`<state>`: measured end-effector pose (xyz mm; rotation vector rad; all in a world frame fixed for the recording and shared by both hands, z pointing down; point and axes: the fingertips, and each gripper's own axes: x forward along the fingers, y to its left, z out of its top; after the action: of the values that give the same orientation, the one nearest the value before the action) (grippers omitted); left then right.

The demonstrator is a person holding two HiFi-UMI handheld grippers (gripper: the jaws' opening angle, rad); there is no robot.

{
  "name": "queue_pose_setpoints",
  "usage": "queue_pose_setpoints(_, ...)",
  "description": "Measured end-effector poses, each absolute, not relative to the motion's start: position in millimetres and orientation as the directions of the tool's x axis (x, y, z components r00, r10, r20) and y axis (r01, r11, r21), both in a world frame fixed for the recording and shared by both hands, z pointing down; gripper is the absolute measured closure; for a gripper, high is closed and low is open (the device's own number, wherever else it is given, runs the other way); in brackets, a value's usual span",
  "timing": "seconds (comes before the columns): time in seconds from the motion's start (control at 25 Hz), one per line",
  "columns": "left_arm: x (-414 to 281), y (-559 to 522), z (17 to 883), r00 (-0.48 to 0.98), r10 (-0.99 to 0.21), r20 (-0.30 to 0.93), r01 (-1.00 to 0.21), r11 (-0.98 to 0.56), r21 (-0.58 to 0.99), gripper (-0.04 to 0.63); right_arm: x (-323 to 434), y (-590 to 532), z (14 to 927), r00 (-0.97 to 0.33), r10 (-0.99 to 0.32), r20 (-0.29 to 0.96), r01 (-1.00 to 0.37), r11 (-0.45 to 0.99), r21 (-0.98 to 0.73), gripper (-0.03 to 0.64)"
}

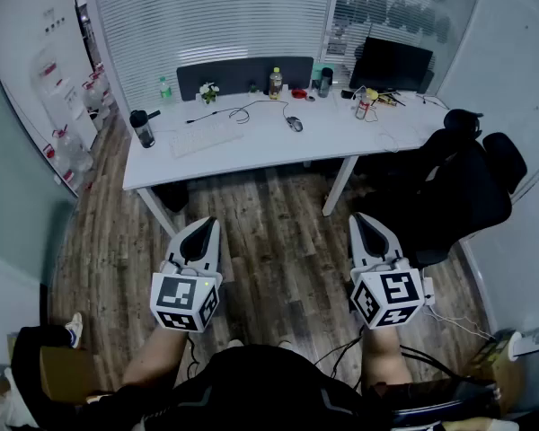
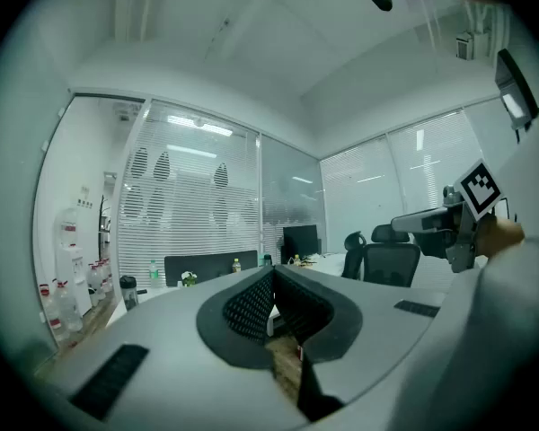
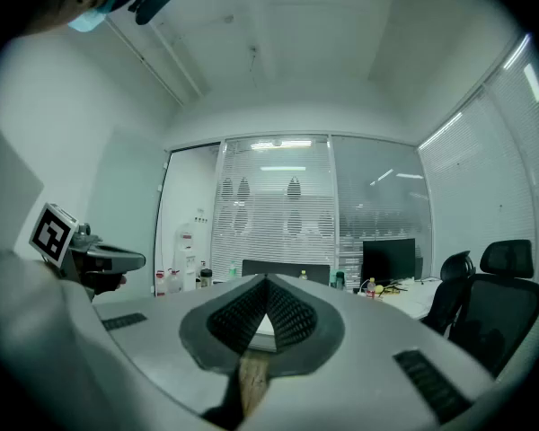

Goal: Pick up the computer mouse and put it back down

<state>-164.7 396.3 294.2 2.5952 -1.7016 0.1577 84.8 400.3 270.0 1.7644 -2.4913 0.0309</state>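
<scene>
The computer mouse [image 1: 294,123] is a small dark one lying on the white desk [image 1: 251,146], its cable running left toward the white keyboard [image 1: 206,136]. Both grippers hang well short of the desk, over the wooden floor. My left gripper [image 1: 207,223] is shut with nothing in it, its tips meeting in the left gripper view [image 2: 272,272]. My right gripper [image 1: 356,218] is likewise shut and empty, tips together in the right gripper view [image 3: 267,280]. Each gripper shows in the other's view, held level.
A black office chair [image 1: 463,187] stands at the right of the desk. On the desk are a monitor [image 1: 391,65], bottles [image 1: 275,82], a black flask [image 1: 142,127] and a small plant [image 1: 208,92]. Water jugs [image 1: 67,142] line the left wall.
</scene>
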Motion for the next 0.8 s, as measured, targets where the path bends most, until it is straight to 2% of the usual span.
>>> queue_pose_setpoints(0.64,-159.1,404.4,292.4,0.377,-0.92,0.107,-0.924,-0.382,-0.025,0.566,90.3,403.4,273.5,-0.337,-0.938,0.082,-0.941,0.339,0.008,0.617)
queue_pose_setpoints(0.8,-163.2,403.1,288.1,0.33,-0.94,0.081,-0.94,-0.335,-0.061,0.565,92.5,401.4,272.0,-0.342,-0.936,0.078,-0.939,0.344,0.008,0.616)
